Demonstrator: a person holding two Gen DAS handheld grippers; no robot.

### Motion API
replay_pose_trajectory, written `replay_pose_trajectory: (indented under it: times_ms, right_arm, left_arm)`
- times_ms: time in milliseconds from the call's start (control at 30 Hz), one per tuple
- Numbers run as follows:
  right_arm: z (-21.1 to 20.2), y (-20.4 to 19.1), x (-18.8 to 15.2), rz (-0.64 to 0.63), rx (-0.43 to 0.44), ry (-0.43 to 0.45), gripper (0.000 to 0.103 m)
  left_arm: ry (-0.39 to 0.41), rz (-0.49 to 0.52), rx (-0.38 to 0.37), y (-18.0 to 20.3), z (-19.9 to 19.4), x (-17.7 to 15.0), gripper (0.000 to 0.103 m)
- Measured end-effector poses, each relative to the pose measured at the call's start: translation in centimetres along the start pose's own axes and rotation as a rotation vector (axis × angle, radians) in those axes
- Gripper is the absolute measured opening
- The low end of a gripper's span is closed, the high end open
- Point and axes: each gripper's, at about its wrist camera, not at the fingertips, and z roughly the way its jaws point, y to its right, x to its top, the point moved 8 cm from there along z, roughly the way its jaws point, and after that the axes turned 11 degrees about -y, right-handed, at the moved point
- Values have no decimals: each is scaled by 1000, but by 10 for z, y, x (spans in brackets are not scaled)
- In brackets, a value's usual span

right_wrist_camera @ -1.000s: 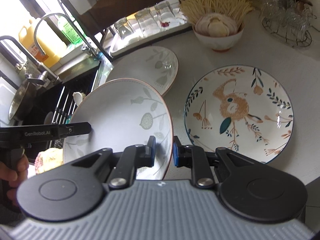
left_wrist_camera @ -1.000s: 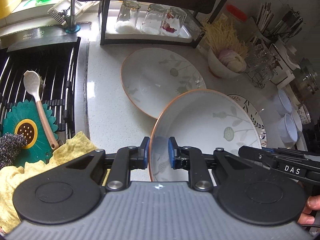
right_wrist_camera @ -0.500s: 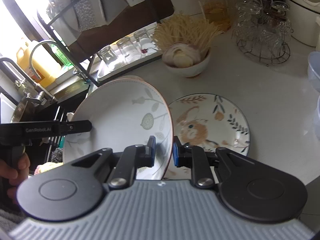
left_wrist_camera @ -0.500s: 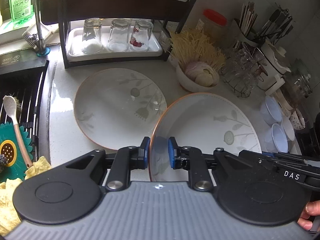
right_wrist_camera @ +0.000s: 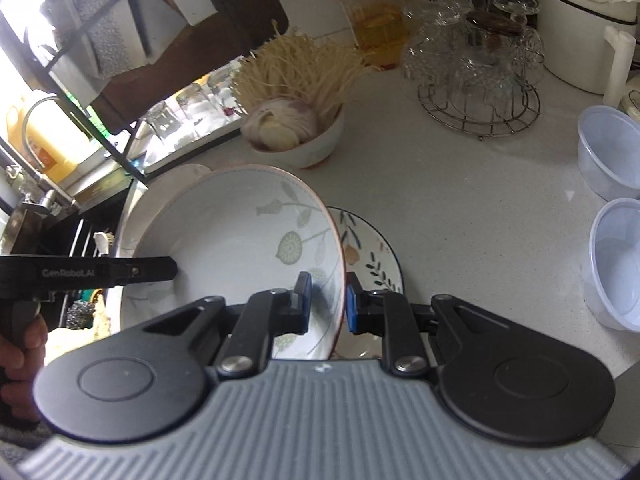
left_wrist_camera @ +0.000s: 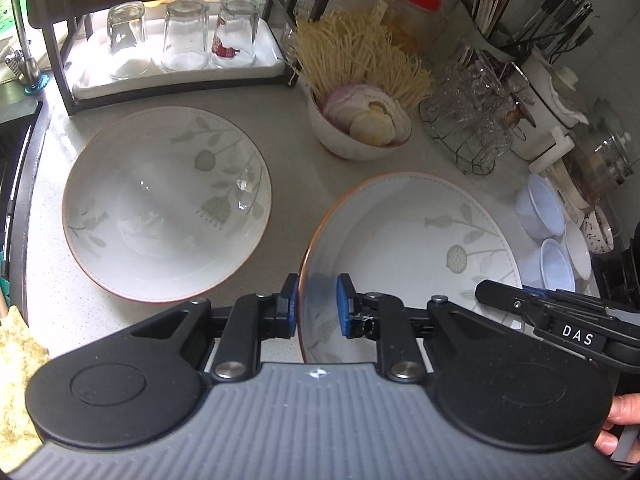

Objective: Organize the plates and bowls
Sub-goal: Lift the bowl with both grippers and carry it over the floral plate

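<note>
Left wrist view: left gripper [left_wrist_camera: 317,304] clamped on the near rim of a leaf-patterned bowl [left_wrist_camera: 412,248], one blue pad inside the rim, one outside, the bowl held clear of the white counter [left_wrist_camera: 300,200] and tilted, its far edge running away to the right of the fingers. Left of the held bowl, a matching bowl [left_wrist_camera: 166,210] flat on the counter, apart from it; behind that, a dark rack [left_wrist_camera: 176,76] with three upturned glasses. Beyond the held bowl, a small bowl of sliced vegetables [left_wrist_camera: 360,132]; to its right, stacked plastic cups [left_wrist_camera: 552,236]. Entering at the held bowl's right edge, the right gripper [left_wrist_camera: 520,300]. Right wrist view: right gripper [right_wrist_camera: 326,300] likewise closed on the opposite rim of the same bowl [right_wrist_camera: 240,248], wall pinched between the pads, bowl's opening facing left of the fingers. Directly beneath and just right of the held bowl, a floral plate [right_wrist_camera: 372,268] on the counter, mostly hidden. Left gripper [right_wrist_camera: 120,272] reaching in across the bowl's far side. Likely next: lowering the two-handed bowl onto its twin, lying nearer the left hand, so the coming travel runs leftward from the floral plate.
</note>
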Motion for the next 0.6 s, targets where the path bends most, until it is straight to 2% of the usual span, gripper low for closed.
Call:
replay_pose_trajectory:
  times_ms: [233,467,600]
  right_arm:
    - [19,11,-2,28,21,-16,21]
    - [24,17,1,12,-37,-4,21]
    - [27,25,-1,32,-39,-1,21]
  left_arm:
    - [-33,-14,34,-3,18,6,23]
    - [-83,-27,27,1,37,9,23]
    - [-98,-18,39,6,44,9,24]
